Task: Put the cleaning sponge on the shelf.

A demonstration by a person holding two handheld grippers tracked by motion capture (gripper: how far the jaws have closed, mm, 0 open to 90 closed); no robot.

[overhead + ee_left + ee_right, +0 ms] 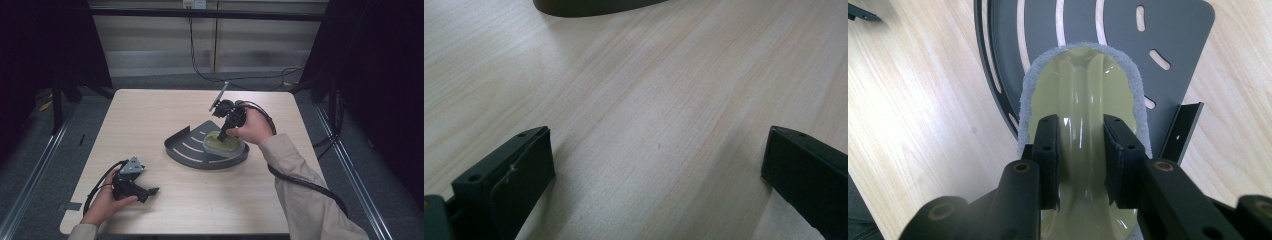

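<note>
the right gripper (1080, 162) has its jaws clamped on the raised central ridge of a pale olive scrubbing pad (1083, 95), which sits on the dark metal tray (185, 147) near the middle of the table (150, 110). in the high view the right gripper (223, 131) leans down onto the pad (223, 143) from above, so the step in hand looks like working the pad across the tray, either scrubbing it or just having seated it there. the next move would call for a firm hold on that ridge and steady downward pressure, sliding along the curved slots without dragging the tray over the smooth tabletop

the left gripper (152, 191) rests low on the table near the front left corner, jaws spread wide with nothing between them; its own view looks along bare wood grain towards the tray's edge (589, 6)

the pad has a glossy, moulded plastic top, oval, with a smooth hump running lengthwise, and a fuzzy grey felt-like rim beneath it. the tray is matt grey sheet metal, shaped like a fan or quarter circle, cut with long curved slots and short oval holes, with a small upturned lip at one straight edge. the table is pale laminate with a wood pattern
</note>
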